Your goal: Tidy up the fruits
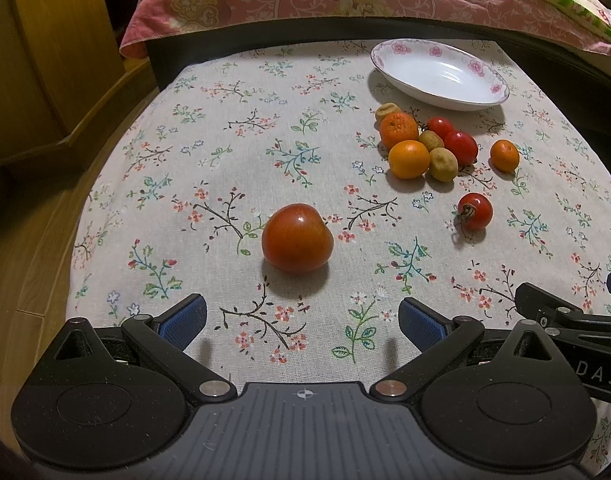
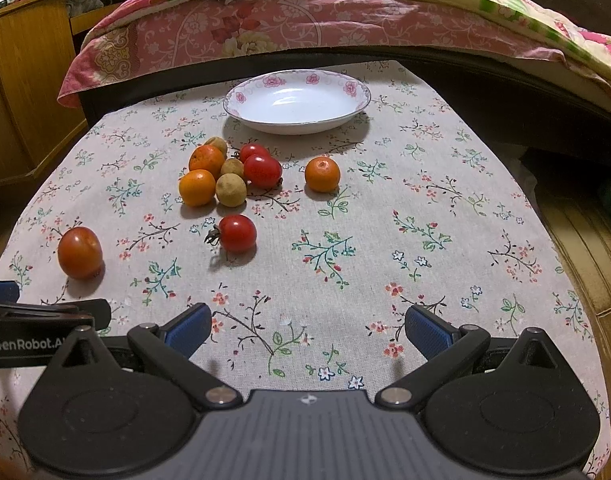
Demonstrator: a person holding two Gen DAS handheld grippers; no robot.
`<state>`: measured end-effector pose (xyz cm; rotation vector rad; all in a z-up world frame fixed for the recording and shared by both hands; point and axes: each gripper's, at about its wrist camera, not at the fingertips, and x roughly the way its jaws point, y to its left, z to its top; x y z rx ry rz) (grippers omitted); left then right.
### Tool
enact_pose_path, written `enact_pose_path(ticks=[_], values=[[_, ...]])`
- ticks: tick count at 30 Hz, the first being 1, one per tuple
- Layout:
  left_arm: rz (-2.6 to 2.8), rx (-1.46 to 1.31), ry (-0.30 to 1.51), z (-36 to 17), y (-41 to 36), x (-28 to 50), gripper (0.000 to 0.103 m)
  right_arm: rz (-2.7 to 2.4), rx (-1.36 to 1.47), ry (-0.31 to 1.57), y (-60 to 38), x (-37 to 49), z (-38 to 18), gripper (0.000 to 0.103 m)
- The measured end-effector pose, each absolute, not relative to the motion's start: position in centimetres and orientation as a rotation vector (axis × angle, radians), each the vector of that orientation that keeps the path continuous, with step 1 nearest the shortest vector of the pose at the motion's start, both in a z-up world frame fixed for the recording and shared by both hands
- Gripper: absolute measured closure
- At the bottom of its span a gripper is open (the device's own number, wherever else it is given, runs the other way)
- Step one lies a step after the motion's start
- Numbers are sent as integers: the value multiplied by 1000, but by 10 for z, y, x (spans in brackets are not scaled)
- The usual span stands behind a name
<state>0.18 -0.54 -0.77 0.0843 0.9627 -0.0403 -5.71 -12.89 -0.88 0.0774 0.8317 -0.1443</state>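
**A:** What is laid out, biggest thing first?

**B:** A table under a floral tablecloth [image 2: 445,208], with a bed's pink quilt [image 2: 265,28] just behind. At the far edge sits a white plate [image 2: 347,110] with pink flowers on its rim, nothing in it. The fruit lies loose on the cloth: a large tomato [image 1: 297,237] alone, directly ahead of the left gripper [image 1: 303,318]; a huddle of two oranges, two small tomatoes and some brownish fruits near the plate; a lone orange [image 2: 322,174] beside that huddle; and a stemmed small tomato [image 2: 236,233] closer in.

**B:** Both grippers hover low at the near edge. The left's jaws are spread wide and hold nothing; the same goes for the right gripper [image 2: 307,330].

**A:** What might go wrong?

**B:** My guess: everything is round on cloth, so a nudge from one finger could roll the large tomato off the left edge. Squeezing hard could bruise it. Reaching into the huddle could scatter its neighbours, and the shallow plate may let fruit roll out.
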Motion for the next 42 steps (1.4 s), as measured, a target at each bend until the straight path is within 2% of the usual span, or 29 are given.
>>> enact_pose_path(ticks=[11, 16, 21, 25, 28, 30, 32, 33, 35, 38, 42], values=[[-22, 99, 936, -5, -2, 5, 0, -107, 60, 824, -125, -49, -6, 1], [-26, 68, 922, -4, 7, 12, 1, -55, 4, 786, -118, -40, -2, 6], [-44, 62, 899, -6, 12, 17, 1, 11, -1, 761, -114, -24, -2, 23], [-58, 79, 858, -6, 12, 20, 2, 39, -11, 775, -111, -6, -8, 33], [-66, 110, 852, -10, 7, 24, 7, 75, -16, 781, -110, 3, -14, 42], [-71, 123, 857, -14, 5, 27, 14, 88, -20, 793, -109, 8, -19, 48], [-79, 117, 873, -19, 6, 30, 31, 107, -1, 809, -110, 13, -23, 54], [-83, 99, 885, -21, 8, 33, 34, 114, 8, 815, -111, 14, -25, 55], [-88, 65, 895, -25, 11, 35, 35, 117, -3, 802, -112, 16, -26, 58], [-80, 80, 882, -25, 7, 36, 37, 135, 9, 788, -114, 18, -27, 68], [-91, 115, 860, -26, -1, 36, 42, 145, -6, 771, -117, 16, -28, 71]])
